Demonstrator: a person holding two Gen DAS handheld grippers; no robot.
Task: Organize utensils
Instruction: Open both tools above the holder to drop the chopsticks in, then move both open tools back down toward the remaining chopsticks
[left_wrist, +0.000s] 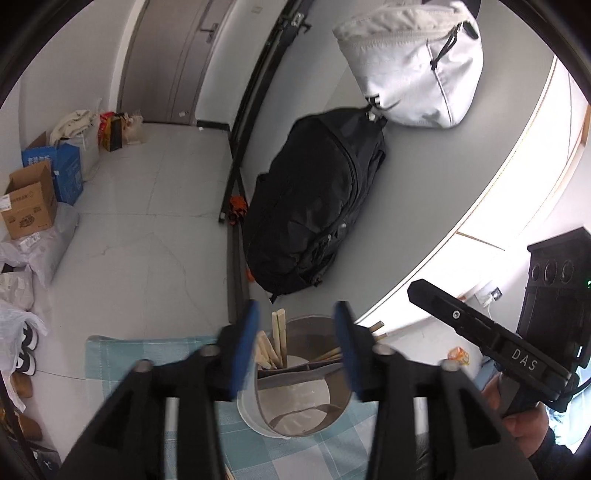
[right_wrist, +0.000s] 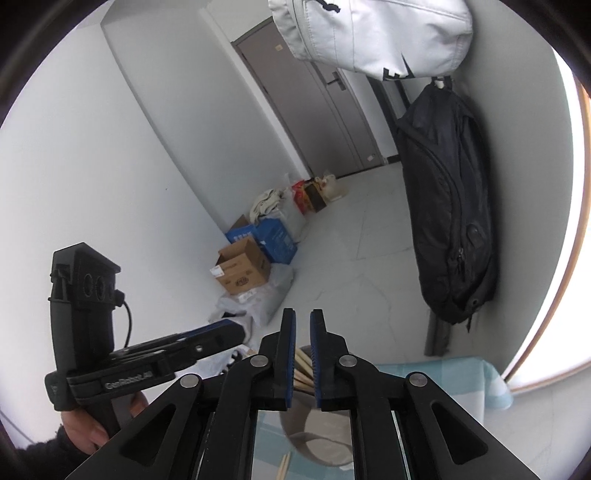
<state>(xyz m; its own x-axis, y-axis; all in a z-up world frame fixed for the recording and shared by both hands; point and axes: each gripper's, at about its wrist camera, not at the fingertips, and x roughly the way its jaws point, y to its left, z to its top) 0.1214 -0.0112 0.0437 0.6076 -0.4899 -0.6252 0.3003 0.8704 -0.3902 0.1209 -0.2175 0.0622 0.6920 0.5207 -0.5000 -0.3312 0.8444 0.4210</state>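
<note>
Black right tool (left_wrist: 491, 332) reads "DAS" (slightly parted, empty); left tool (left_wrist: 299, 347) gapes above the chopstick holder (left_wrist: 295, 406).

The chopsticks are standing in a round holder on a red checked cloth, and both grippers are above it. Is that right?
Nearly. The cloth is not red: the left wrist view shows it pale blue and white checked. The rest holds: the chopsticks stand in the round holder, with the left gripper and right gripper above it.
</note>
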